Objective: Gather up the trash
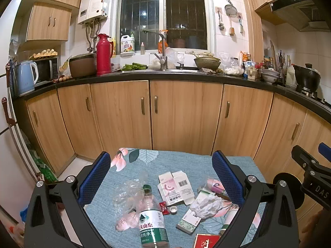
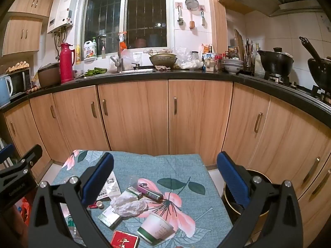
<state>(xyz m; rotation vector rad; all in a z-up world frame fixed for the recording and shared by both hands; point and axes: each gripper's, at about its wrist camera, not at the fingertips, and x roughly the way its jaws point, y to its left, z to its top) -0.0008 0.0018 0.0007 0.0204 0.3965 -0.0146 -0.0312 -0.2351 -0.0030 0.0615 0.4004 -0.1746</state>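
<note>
- The left tool (image 1: pixel 161 177) is hovering above the table (image 1: pixel 186 161) with its blue pads spread wide, gripping nothing.
- The right tool (image 2: pixel 165 177) is likewise hanging over the table, its pads spread wide and bare.
- The crumpled tissue (image 2: pixel 130 205) is serving as landmark here, lying mid-table among the trash.
- A red packet (image 2: pixel 124 240) is lying nearer the camera than the tissue, at the table's near edge.
- A tipped paper cup (image 2: pixel 155 228) is resting just nearer and to the right of the tissue.
- A clear water bottle (image 1: pixel 152 219) is lying on its side, well to the left of the tissue, beside a crinkled plastic bag (image 1: pixel 128 196).
- A small white cap (image 1: pixel 173 209) and a red wrapper (image 1: pixel 164 207) are sitting just left of the tissue.
- A flattened white carton (image 1: pixel 175 188) is lying beyond the tissue to the left.
- A purple wrapper (image 2: pixel 149 192) is lying just past the tissue.
- A round bin (image 2: pixel 256 186) is standing on the floor, right of the table, well apart from the tissue.
- Wooden cabinets (image 2: pixel 134 115) are standing farthest back.
</note>
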